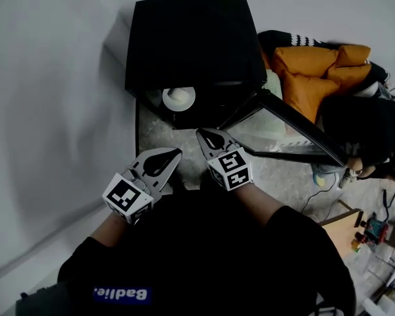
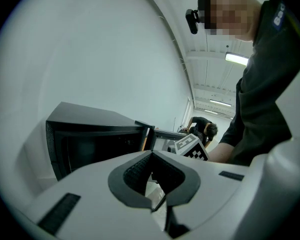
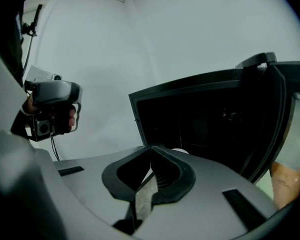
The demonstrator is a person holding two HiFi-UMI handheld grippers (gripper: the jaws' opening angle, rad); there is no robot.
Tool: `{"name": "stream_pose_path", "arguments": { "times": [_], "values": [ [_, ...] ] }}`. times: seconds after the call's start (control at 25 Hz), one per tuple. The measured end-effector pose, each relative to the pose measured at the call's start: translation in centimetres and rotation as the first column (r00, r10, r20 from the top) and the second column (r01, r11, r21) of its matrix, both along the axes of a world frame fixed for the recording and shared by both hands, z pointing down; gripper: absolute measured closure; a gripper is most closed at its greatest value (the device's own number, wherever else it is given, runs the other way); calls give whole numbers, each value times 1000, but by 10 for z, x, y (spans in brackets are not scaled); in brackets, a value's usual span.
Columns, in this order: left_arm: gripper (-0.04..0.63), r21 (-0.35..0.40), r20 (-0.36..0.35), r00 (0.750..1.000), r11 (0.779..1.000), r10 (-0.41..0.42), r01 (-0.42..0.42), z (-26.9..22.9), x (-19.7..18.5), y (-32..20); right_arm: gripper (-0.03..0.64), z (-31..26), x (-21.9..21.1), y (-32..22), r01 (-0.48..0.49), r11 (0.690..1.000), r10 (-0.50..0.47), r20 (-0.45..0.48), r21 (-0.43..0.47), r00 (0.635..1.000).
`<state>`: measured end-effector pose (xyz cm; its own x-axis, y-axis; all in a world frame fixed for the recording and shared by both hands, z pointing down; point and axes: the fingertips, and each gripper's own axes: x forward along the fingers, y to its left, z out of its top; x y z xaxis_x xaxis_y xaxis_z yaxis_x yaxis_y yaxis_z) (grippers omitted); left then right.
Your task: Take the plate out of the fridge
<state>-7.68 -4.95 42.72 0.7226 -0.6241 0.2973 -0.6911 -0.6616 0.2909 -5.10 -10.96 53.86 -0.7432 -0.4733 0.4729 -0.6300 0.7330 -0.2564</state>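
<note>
With the white plate (image 1: 178, 98) low inside the open black mini fridge (image 1: 191, 41) and the left gripper (image 1: 176, 152) and right gripper (image 1: 201, 133) both clenched empty just outside, 1 should probably open, enter level and pinch the rim.

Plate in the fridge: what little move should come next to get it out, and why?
Probably open the jaws of the right hand-held gripper and ease it toward the plate. The fridge has its door open, and the white plate sits just inside. The right hand-held gripper and the left hand-held gripper are both shut, empty and short of the fridge.
</note>
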Motion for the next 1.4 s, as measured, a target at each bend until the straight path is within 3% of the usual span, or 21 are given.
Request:
{"name": "stream_pose_path", "arguments": {
  "times": [0.4, 0.52, 1.0, 1.12, 1.4],
  "values": [
    [598, -35, 33, 998, 998, -51, 52, 7, -4, 1, 602, 60, 7, -20, -7, 993, 2, -47, -114, 999],
    [598, -40, 37, 998, 998, -52, 54, 8, -1, 0, 544, 75, 0, -29, -12, 991, 8, -31, -132, 999],
    [598, -68, 59, 998, 997, -20, 24, 21, 11, 12, 468, 120, -10, -63, -97, 971, 109, 46, -218, 993],
    [598, -74, 57, 998, 996, -37, 41, 23, 6, 12, 456, 134, -9, -73, -141, 955, 158, 43, -263, 987],
    [598, -108, 70, 997, 993, -44, 51, 34, -2, 16, 436, 174, -4, -93, -243, 884, 288, 55, -398, 956]
  ]
}}
